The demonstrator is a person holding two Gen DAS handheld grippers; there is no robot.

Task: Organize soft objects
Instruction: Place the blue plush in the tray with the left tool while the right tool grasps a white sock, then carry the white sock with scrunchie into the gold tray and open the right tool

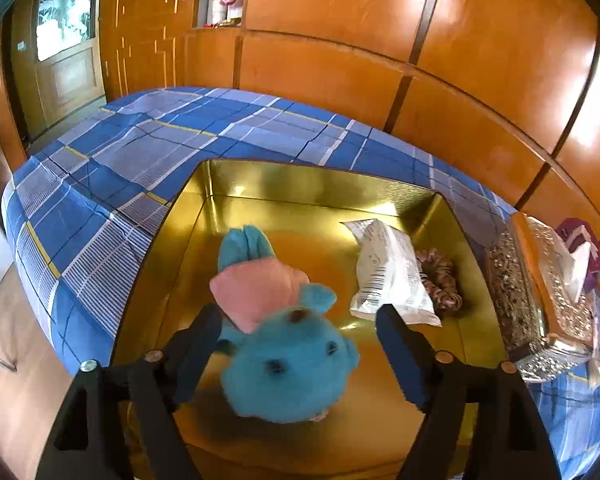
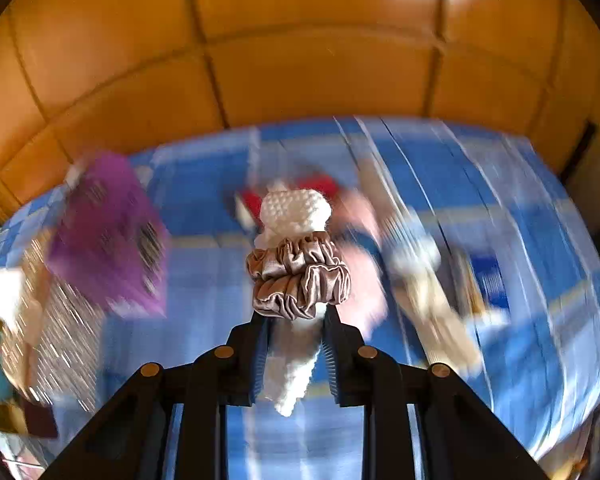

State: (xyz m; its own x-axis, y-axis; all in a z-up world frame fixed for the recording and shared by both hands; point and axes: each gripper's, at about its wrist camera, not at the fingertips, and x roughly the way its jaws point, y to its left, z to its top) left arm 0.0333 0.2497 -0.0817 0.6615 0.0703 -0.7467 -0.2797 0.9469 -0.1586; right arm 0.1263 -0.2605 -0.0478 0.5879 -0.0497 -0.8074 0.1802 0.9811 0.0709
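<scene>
A blue plush toy (image 1: 288, 364) in a pink top lies on its back in the gold box (image 1: 320, 184). My left gripper (image 1: 296, 314) hangs over it, open, one finger on each side of the toy's body and head. A white packet (image 1: 388, 272) and a patterned pink scrunchie (image 1: 440, 280) lie at the box's right side. My right gripper (image 2: 296, 314) is shut on a beige satin scrunchie (image 2: 300, 276) and a white knitted piece (image 2: 294, 208), which also hangs down between the fingers. They are held above the blurred bed.
The box sits on a bed with a blue checked sheet (image 1: 140, 152). A glittery tissue box (image 1: 540, 288) stands right of the gold box. In the right wrist view a purple box (image 2: 108, 232) and red, pink and beige items lie blurred on the sheet. Wooden panels (image 1: 340, 40) rise behind.
</scene>
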